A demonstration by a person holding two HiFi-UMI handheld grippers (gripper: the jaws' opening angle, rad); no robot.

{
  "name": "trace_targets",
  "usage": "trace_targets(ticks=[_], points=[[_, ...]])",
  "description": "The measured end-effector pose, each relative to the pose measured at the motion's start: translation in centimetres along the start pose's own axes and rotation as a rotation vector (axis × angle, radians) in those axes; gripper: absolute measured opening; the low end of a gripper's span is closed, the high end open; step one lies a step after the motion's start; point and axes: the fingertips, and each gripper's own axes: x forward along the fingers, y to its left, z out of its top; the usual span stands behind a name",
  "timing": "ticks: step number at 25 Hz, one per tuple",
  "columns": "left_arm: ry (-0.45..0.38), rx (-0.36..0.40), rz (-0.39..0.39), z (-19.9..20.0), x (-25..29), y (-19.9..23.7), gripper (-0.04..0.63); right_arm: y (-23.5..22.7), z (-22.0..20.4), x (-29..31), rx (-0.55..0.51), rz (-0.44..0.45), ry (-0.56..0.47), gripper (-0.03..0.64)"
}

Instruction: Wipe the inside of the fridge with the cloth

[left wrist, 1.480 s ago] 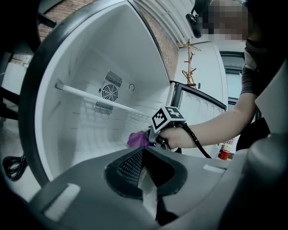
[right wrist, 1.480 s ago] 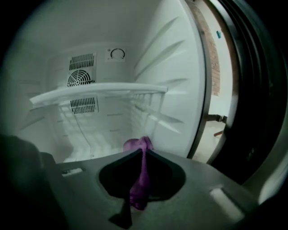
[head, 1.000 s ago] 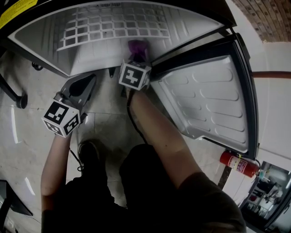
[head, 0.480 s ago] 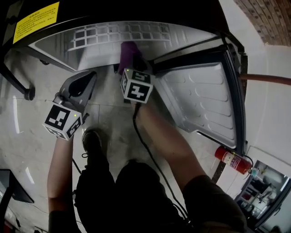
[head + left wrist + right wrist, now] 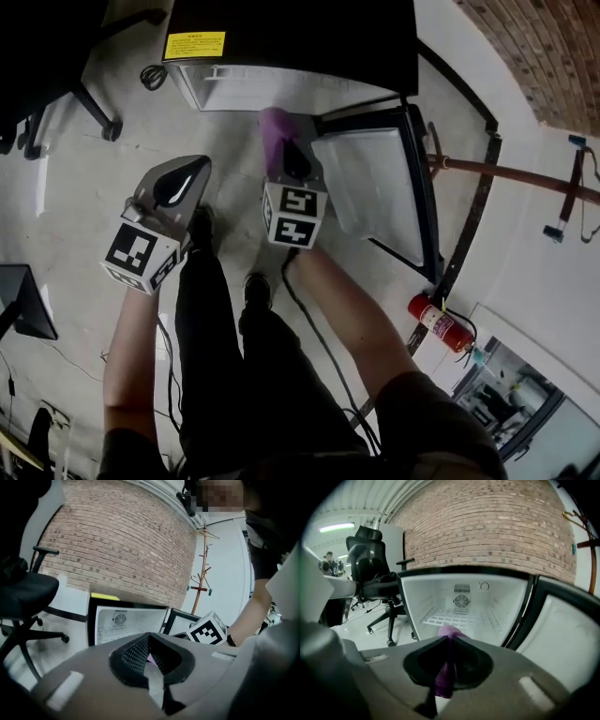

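Your right tool (image 5: 279, 150) is clenched on the purple cloth (image 5: 273, 129). The cloth is pinched between the jaws and sticks out past their tips, so a soft end is free to meet a surface. It hangs in the air in front of the open fridge (image 5: 281, 89), not inside it and touching no part of it. In the right gripper view the tool points straight into the white cavity, toward the wire shelf (image 5: 457, 617) and the fan (image 5: 461, 601) on the back wall. The door (image 5: 370, 187) stands swung out to your right, which leaves the opening free. Your left tool (image 5: 192, 169) has its jaws pressed together on nothing and hangs apart at the left above the floor (image 5: 84, 187), I think only to keep out of the way. No wiping contact is made now; in my judgement the cloth must go forward and lower into the cavity.
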Motion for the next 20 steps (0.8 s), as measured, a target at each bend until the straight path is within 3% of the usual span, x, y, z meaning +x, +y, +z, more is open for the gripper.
trace_targets(ticks=[7, 12, 16, 20], points=[[0.006, -0.028, 0.029, 10.9, -8.0, -9.4, 0.017, -0.2, 9.1, -15.8, 0.019, 0.036, 0.002, 0.015], [-0.006, 0.040, 0.040, 18.6, -11.9, -15.8, 0.017, -1.9, 16.7, -24.3, 0.007, 0.073, -0.081, 0.015], [-0.019, 0.036, 0.034, 22.6, -14.7, -20.2, 0.017, -3.3, 19.8, -29.8, 0.053, 0.090, -0.123, 0.015], [-0.025, 0.042, 0.015, 25.3, -16.5, -21.8, 0.017, -5.1, 21.8, -32.9, 0.122, 0.037, -0.158, 0.015]])
